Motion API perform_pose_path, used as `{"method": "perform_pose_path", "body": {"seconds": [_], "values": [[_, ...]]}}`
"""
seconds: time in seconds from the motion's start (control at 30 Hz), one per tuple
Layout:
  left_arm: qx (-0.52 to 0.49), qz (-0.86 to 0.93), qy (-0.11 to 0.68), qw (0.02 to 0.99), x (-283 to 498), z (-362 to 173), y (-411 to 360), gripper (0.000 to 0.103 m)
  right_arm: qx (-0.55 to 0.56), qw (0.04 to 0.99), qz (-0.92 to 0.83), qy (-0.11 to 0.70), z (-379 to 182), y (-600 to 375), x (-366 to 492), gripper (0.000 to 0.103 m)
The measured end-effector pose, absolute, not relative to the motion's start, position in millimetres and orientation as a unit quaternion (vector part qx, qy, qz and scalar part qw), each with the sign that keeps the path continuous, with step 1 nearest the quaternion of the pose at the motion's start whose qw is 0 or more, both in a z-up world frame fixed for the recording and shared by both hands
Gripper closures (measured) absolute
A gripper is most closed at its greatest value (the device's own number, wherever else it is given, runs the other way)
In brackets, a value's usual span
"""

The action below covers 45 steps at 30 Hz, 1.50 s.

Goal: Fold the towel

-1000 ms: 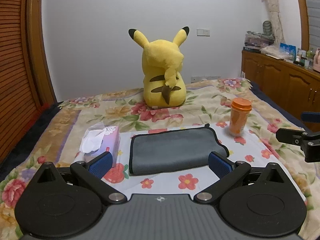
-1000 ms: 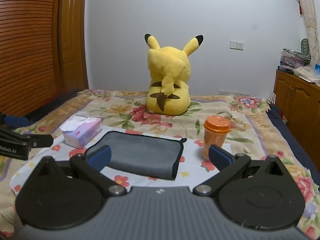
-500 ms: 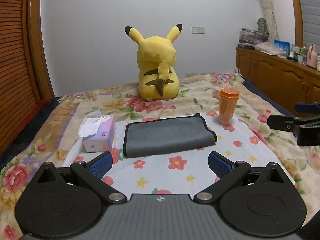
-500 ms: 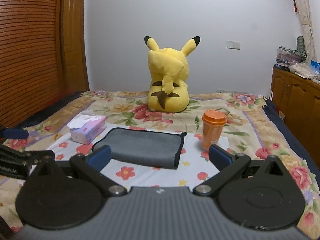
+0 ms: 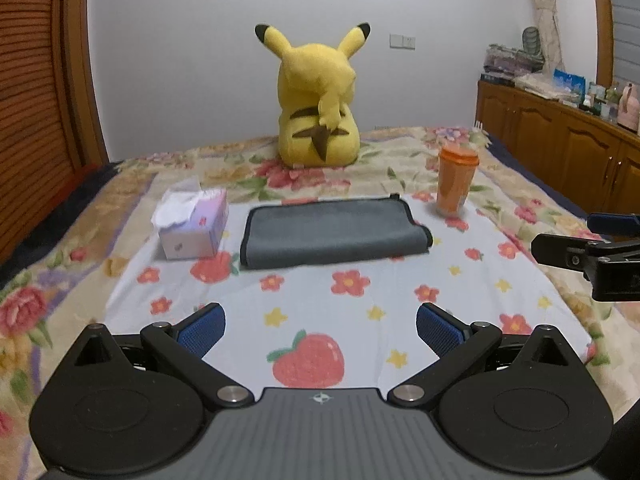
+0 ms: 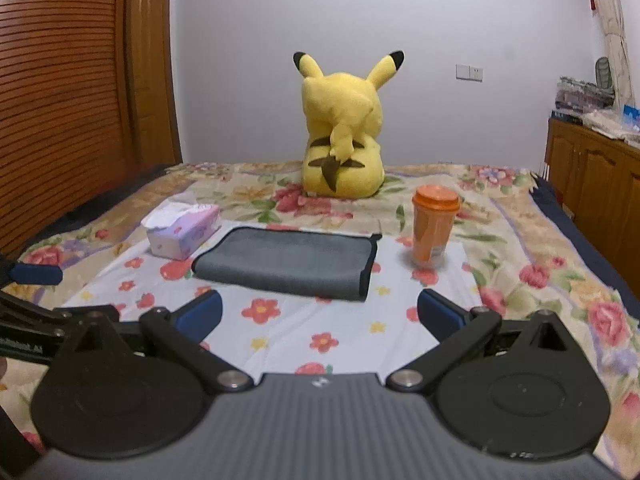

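The grey towel (image 5: 334,232) lies folded flat on the pale flowered sheet (image 5: 320,304), and that towel is our landmark. Compared with a second ago, both cameras have drawn back from it: in the left wrist view the towel sat right behind the fingertips then, and now a wide band of sheet, with a big printed strawberry (image 5: 308,360), shows in front of it. The right wrist view tells the same story, with more sheet between the fingers and the towel's near edge.

The left gripper (image 5: 320,326) hangs over the sheet on the near side of the towel, blue pads spread wide, gripping nothing. The right gripper (image 6: 319,314) is the same: pads far apart, nothing between them, well short of the towel. Each tool peeks into the other's view, out to the towel's sides.

Around the towel nothing has shifted. The tissue box (image 5: 192,224) stands just beside its left end, the orange cup (image 5: 456,182) stands upright near its far right corner, and the yellow plush toy (image 5: 318,104) sits beyond it on the floral blanket (image 5: 404,160), back to the camera. The towel's black-trimmed edge runs along its right end in the right wrist view.
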<state>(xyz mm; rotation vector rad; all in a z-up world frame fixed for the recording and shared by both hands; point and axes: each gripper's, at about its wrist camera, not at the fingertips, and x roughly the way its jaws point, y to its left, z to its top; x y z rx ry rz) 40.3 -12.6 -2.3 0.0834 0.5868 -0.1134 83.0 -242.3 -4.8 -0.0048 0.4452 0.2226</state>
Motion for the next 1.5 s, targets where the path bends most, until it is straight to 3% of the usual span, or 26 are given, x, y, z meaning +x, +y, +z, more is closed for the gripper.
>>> {"method": "perform_pose_path", "body": {"seconds": [0.47, 1.5], "values": [[0.028, -0.049, 0.295, 0.954, 39, -27, -10, 0.0, -0.004, 0.965, 0.107, 0.237, -32, -242, 83, 0.0], [0.033, -0.025, 0.204, 0.978, 13, -9, -9, 0.0, 0.005, 0.978, 0.07, 0.197, -28, -251, 70, 0.0]]}}
